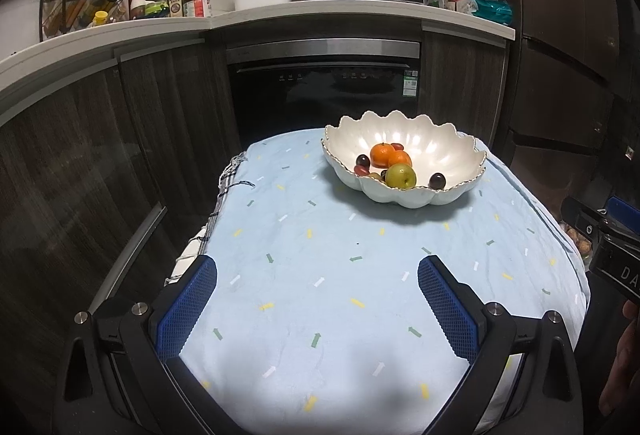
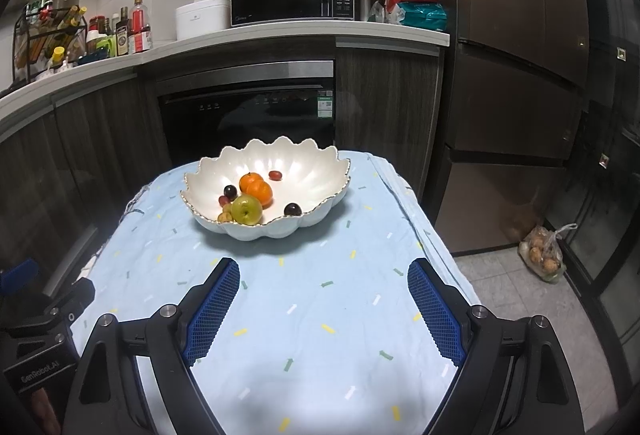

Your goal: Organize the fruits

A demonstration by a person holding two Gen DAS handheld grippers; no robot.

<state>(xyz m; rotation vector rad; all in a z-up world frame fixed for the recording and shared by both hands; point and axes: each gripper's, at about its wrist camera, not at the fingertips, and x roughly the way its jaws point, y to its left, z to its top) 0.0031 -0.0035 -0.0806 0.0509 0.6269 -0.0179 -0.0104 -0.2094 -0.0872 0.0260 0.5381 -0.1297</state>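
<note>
Fruits (image 2: 250, 201) being kept in bowl (image 2: 320, 171); nothing being gripped by gaping left claw (image 1: 318, 299), right claw (image 2: 324, 305); task judged nearly done.

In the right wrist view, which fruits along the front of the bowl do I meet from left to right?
Small yellowish fruit → green apple → dark plum, all inside the white bowl.

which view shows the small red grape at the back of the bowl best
The right wrist view. There the red grape lies alone on the bare white inside of the bowl, apart from the oranges. In the left wrist view only part of it peeks out behind the oranges.
</note>
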